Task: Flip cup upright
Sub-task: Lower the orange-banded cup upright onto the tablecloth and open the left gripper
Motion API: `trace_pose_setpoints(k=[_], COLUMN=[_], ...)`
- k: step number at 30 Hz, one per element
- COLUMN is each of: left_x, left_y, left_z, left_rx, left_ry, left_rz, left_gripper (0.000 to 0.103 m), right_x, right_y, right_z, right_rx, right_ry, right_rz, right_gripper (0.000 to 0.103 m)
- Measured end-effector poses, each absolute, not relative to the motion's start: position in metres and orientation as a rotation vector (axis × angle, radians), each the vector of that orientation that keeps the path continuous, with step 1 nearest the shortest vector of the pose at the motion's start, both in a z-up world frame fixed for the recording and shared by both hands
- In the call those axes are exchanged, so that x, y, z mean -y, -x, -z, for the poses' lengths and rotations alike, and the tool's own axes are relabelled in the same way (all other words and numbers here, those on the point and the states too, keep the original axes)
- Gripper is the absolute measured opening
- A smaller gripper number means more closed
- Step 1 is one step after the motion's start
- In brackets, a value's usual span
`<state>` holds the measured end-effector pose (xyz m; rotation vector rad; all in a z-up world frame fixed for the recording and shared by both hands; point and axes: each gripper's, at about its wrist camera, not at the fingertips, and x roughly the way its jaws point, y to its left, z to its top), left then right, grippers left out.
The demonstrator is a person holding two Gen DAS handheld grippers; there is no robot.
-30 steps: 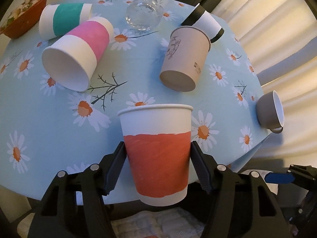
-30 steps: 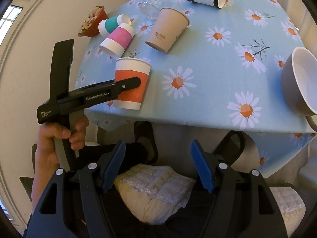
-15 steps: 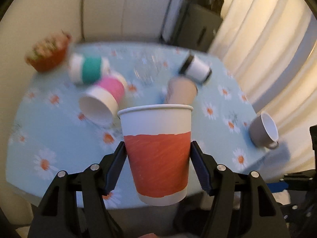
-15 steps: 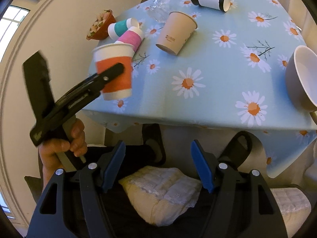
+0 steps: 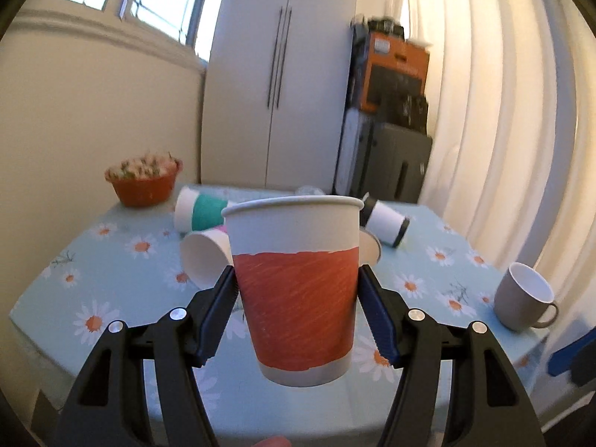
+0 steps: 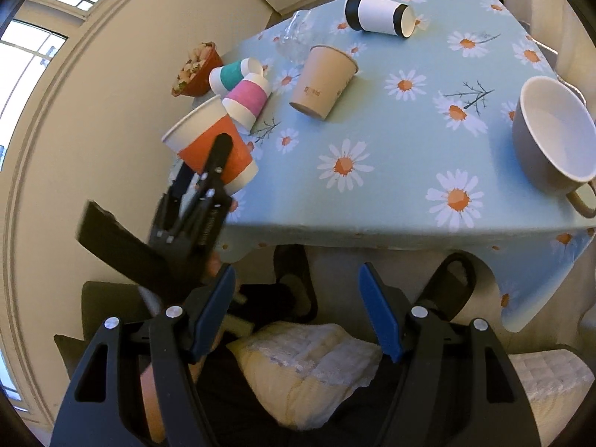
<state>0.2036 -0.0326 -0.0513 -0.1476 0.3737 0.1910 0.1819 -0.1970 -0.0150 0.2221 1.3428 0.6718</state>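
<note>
My left gripper point(image 5: 296, 290) is shut on an orange-and-white paper cup point(image 5: 296, 290), rim up, held in the air above the near left edge of the daisy-print table point(image 5: 111, 279). In the right wrist view the same cup point(image 6: 212, 141) is tilted in the left gripper point(image 6: 219, 156), off the table's left corner. My right gripper point(image 6: 296, 309) is open and empty, below the table's front edge, over a lap with a pale cloth.
Several cups lie on their sides: pink point(image 6: 247, 102), teal point(image 6: 231, 74), tan point(image 6: 322, 82), black-and-white point(image 6: 378, 18). A clear glass point(image 6: 296, 35) lies at the back. A grey mug point(image 6: 555, 130) stands at the right edge. An orange bowl point(image 6: 195, 69) sits far left.
The left gripper has lifted the orange cup off the table and swung it up and leftward, tilting back. The right gripper has stayed open and nearly still.
</note>
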Motion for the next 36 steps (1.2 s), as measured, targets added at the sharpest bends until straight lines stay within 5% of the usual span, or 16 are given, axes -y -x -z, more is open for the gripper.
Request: trace_pose_setpoints(k=[10,36], left_x=[0.067,0.077], left_y=[-0.196,-0.206], left_z=[0.092,0.135], left_rx=[-0.204,-0.22], left_ry=[0.027,-0.04], left_rz=[-0.273,-0.313], left_gripper=[0.063,0.065], right_x=[0.2,0.201], right_y=[-0.171,-0.162], right_z=[0.029,0.039], right_rx=[-1.37,-1.417], right_ry=[-0.266,-0.288], right_rz=[-0.692,-0.65], right_gripper=[0.068,0.068])
